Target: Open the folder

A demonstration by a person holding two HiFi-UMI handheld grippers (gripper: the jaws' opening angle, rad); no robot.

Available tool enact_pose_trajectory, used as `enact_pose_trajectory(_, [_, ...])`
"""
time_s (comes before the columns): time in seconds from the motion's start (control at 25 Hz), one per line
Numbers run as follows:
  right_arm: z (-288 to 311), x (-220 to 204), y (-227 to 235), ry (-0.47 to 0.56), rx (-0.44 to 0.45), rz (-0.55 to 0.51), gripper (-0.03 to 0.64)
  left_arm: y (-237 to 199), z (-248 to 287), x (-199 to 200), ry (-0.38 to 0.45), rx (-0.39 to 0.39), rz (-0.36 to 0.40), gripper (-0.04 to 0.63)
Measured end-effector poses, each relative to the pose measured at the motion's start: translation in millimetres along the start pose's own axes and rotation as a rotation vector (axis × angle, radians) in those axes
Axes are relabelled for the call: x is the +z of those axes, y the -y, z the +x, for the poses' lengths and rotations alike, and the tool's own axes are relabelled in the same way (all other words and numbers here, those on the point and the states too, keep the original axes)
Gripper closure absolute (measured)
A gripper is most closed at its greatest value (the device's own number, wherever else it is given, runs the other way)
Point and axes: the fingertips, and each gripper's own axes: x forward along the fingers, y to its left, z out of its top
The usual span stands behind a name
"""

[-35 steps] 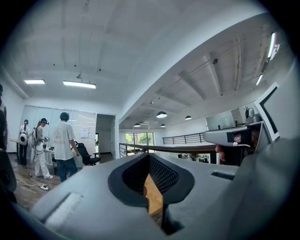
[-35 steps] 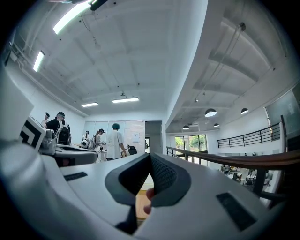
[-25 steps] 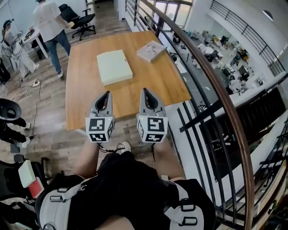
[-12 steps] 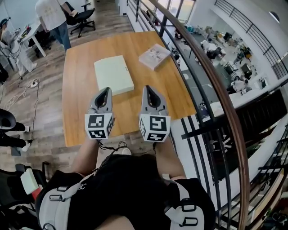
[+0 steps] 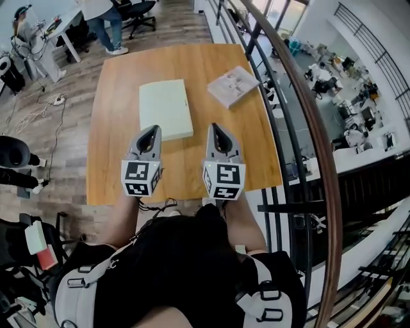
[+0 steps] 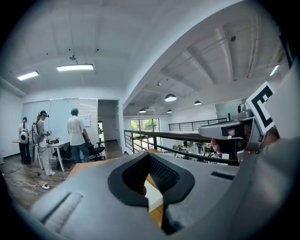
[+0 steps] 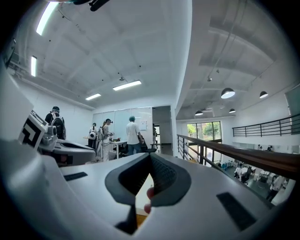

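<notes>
Squarely on the wooden tabletop (image 5: 115, 160): pale green folder (image 5: 166, 109), closed, flat, long sides running away from the person. Placed in the left half of the tabletop, well clear of every edge. Not yet opened, gripped by nothing.

Off to its right and slightly farther back, apart from it: white booklet (image 5: 233, 86), flat, turned at an angle, close to the tabletop's right edge.

Closer in, side by side over the near part of the tabletop: left claw (image 5: 153, 130) and right claw (image 5: 215, 128), both pointing away from the person. Left claw pressed together, pinching nothing, with its tip overlapping the folder's near right corner in the head view; impossible to tell from there whether touching or held above. Along its own jaws, only a pale sliver of folder and a strip of wood beyond the closed tips. Right claw likewise pressed together and empty, over bare wood just right of the folder.

Beyond the tabletop's right edge: dark metal railing (image 5: 307, 128) topped by a wooden handrail, and past it a lower floor crowded with desks. At the far left, on wood-plank floor (image 5: 70, 115): people (image 5: 106, 16) standing by a white desk (image 5: 54, 29), and beside them a black office chair (image 5: 142, 9).
</notes>
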Motion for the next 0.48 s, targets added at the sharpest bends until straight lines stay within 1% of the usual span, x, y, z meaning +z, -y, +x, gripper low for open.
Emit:
enact_pose_trajectory(0.08, [16,-3,13,-0.014,0.028,-0.008,0.621,2,15,1,-0.012,0.018,0.014,0.595])
enact_pose_trajectory(0.2, [35,-13,24,-0.036,0.079,-0.005,0.623,1,31,-2,-0.030,0.073,0.063,0.596])
enact_pose_trajectory(0.24, [41,-18,25,-0.046,0.099,-0.003,0.623,0,34,-5,-0.039,0.086,0.067,0.596])
enact_pose_trajectory(0.4, [62,-34,20,-0.075,0.152,-0.006,0.623,-12,42,-22,-0.086,0.110,0.036,0.595])
enact_pose_trajectory(0.48, [72,-42,20,-0.086,0.164,-0.008,0.623,-18,48,-32,-0.114,0.118,0.047,0.596])
